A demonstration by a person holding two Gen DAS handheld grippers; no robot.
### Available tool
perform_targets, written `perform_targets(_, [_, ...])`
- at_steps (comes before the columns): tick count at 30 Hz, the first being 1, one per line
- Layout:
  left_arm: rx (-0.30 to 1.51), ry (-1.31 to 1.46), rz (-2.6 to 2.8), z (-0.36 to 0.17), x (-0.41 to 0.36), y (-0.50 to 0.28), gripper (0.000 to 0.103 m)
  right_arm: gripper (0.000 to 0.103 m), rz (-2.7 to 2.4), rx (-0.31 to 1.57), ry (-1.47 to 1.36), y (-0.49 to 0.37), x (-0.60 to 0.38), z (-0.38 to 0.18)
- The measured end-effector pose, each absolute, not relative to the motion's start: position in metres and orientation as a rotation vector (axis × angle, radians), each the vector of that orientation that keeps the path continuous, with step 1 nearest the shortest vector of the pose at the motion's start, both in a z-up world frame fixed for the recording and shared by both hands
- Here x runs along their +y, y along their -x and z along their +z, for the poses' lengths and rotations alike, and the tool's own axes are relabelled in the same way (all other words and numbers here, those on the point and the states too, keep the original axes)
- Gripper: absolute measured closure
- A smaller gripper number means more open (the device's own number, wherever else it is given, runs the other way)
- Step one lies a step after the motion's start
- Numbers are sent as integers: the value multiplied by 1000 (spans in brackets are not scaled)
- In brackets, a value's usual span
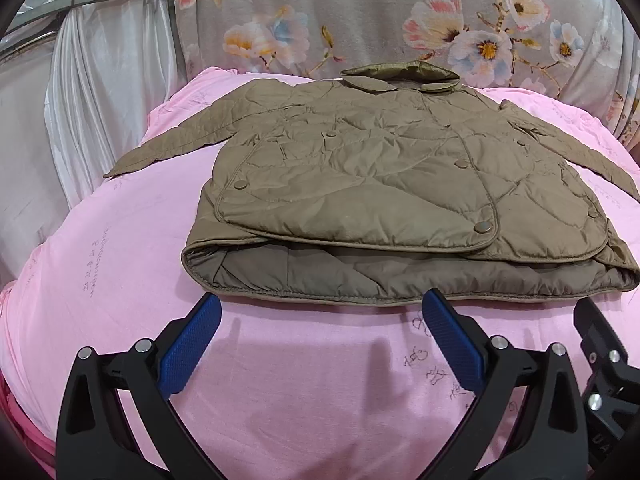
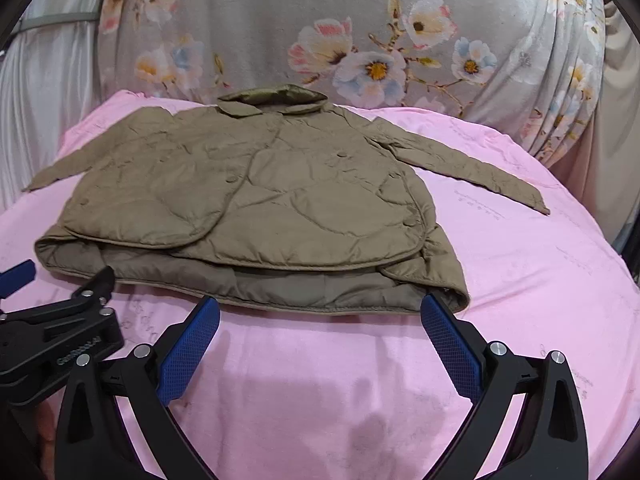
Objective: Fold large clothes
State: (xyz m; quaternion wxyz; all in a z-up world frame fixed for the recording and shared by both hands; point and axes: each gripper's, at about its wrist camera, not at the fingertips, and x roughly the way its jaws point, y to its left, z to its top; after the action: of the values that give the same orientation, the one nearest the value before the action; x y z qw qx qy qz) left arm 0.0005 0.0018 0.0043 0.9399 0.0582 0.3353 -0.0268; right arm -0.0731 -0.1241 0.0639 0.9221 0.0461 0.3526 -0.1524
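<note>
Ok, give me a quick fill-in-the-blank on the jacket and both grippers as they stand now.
1. The jacket lies on a ____ sheet.
2. Both sleeves are spread ____ to the sides.
3. The left gripper and the right gripper both have ____ jaws, holding nothing.
4. The collar points ____ from the grippers.

Missing words: pink; out; open; away

The jacket point(image 1: 384, 176) is quilted olive-brown cloth with a faint sheen, creased, its snaps point(image 1: 481, 227) dull metal. It lies on a bed point(image 1: 120, 280) covered in soft, matt pink cloth. Each hand-held gripper point(image 1: 320, 312) point(image 2: 320, 312) is matt black plastic with bright metal pins; its pads point(image 1: 192, 344) are blue, finely textured rubber. Behind hang matt floral cloth point(image 1: 360, 12) and glossy white satin point(image 1: 100, 80).
</note>
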Motion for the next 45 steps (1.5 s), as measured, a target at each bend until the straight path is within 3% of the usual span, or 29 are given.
perform_targets(45, [674,-122,-54,3,-1,3,5,5,-305,681,-112,81,-127,67])
